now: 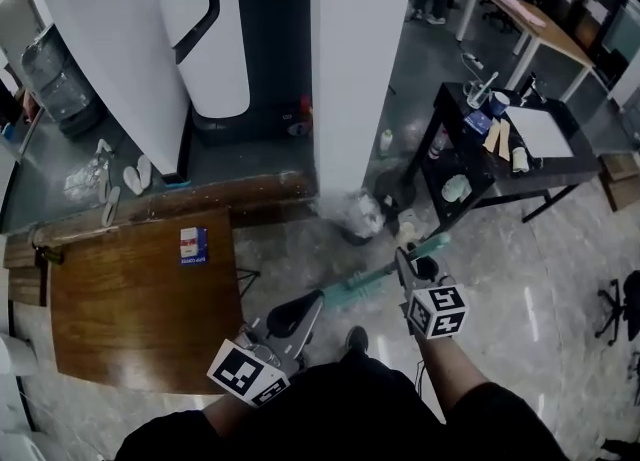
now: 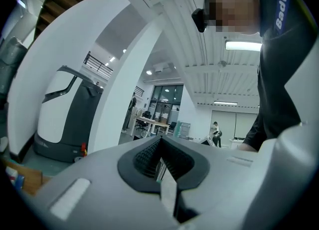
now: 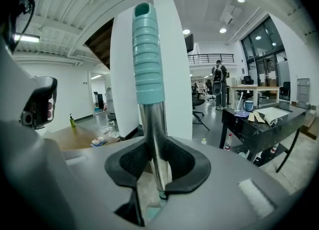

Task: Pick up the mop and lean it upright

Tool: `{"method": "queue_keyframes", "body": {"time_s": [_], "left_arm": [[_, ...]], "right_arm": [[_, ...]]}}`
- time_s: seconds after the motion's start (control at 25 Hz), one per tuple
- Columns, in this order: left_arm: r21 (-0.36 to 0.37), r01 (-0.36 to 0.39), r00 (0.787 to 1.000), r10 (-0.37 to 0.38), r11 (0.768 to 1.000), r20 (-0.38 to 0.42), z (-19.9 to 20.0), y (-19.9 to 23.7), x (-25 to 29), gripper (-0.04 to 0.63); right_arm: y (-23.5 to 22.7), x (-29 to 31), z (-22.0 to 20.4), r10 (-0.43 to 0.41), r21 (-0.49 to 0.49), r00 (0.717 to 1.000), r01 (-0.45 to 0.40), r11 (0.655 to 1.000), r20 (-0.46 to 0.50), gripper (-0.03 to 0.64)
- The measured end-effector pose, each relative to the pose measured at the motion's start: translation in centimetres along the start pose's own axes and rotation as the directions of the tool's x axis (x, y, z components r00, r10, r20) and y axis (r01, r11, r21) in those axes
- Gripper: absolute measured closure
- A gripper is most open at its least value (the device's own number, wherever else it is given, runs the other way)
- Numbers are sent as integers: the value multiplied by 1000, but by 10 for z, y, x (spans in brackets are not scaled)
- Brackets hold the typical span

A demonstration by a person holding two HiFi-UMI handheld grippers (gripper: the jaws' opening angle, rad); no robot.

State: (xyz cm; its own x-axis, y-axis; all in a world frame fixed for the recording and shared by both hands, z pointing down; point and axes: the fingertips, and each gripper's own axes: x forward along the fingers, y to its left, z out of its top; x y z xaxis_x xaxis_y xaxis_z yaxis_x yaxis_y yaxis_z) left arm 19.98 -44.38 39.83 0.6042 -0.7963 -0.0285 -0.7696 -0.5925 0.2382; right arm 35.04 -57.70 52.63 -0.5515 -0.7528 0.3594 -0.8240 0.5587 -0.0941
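Observation:
The mop [image 1: 355, 289] shows as a silver pole with a ribbed teal hand grip [image 3: 148, 54] at its end; its head is out of view. My right gripper [image 1: 412, 267] is shut on the silver pole just below the teal grip [image 1: 432, 245], and in the right gripper view [image 3: 158, 169] the pole stands straight up between the pads. My left gripper [image 1: 300, 317] sits lower left along the same pole. In the left gripper view [image 2: 160, 161] its jaws are closed, with a thin pale strip of the pole [image 2: 168, 191] pinched between them.
A white pillar [image 1: 360, 69] rises just ahead, with a clear bag [image 1: 358, 214] at its foot. A wooden table [image 1: 140, 299] carrying a small box [image 1: 193, 245] is at the left. A black table [image 1: 500, 164] with clutter stands right. A white-and-black machine [image 1: 215, 49] is behind.

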Motion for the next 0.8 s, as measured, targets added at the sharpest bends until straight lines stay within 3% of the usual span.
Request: {"method": "queue_keyframes", "body": {"time_s": [0.8], "left_arm": [[66,-63,996,67,996,-56,-2,6,42,583]], "right_arm": [[-15,50,-1,106,8,994,-106,994,-27,517]]}}
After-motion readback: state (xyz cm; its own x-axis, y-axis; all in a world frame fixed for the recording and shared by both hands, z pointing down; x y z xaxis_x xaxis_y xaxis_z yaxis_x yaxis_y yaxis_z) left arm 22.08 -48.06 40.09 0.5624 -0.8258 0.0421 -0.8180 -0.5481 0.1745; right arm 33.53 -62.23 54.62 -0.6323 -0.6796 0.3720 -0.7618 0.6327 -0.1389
